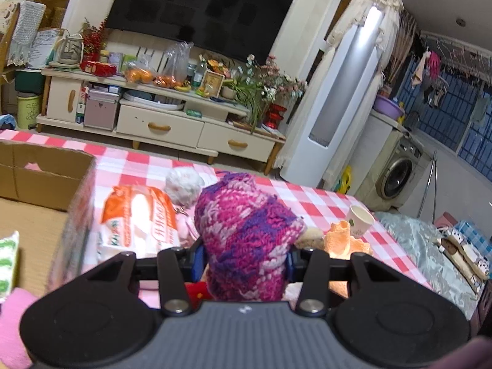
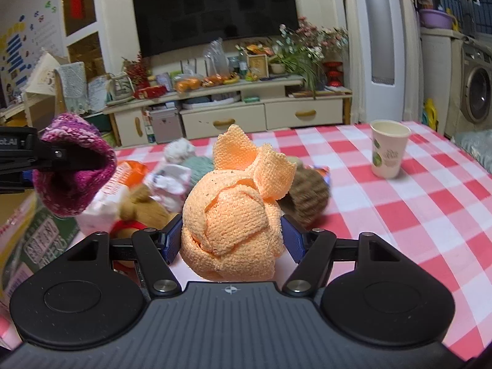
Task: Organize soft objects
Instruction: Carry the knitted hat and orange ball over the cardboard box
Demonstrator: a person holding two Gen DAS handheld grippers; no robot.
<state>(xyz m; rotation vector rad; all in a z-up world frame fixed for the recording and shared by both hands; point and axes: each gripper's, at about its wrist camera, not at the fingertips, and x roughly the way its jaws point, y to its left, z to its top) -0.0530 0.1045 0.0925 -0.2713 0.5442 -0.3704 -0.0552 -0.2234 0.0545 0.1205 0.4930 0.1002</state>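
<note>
While the left gripper point(image 1: 244, 259) pinches a knitted magenta-and-purple wool hat point(image 1: 246, 233) between its blue-padded fingers point(image 1: 198, 261), the hat bulges up toward twelve o'clock, clear of the pink-and-white checked surface point(image 1: 323, 198). In the right wrist view that same hat point(image 2: 73, 169) hangs at nine o'clock, above the edge of a cardboard box point(image 1: 46, 175). The right gripper point(image 2: 230, 240) has its fingers point(image 2: 172, 236) set wide and clamped on the flanks of a rolled peach-orange knitted cloth point(image 2: 233, 215), whose loose corners stick up at twelve o'clock. A white paper cup point(image 2: 388, 149) stands at two o'clock, well apart. A brown knitted bundle point(image 2: 307, 196) lies just behind the cloth.
</note>
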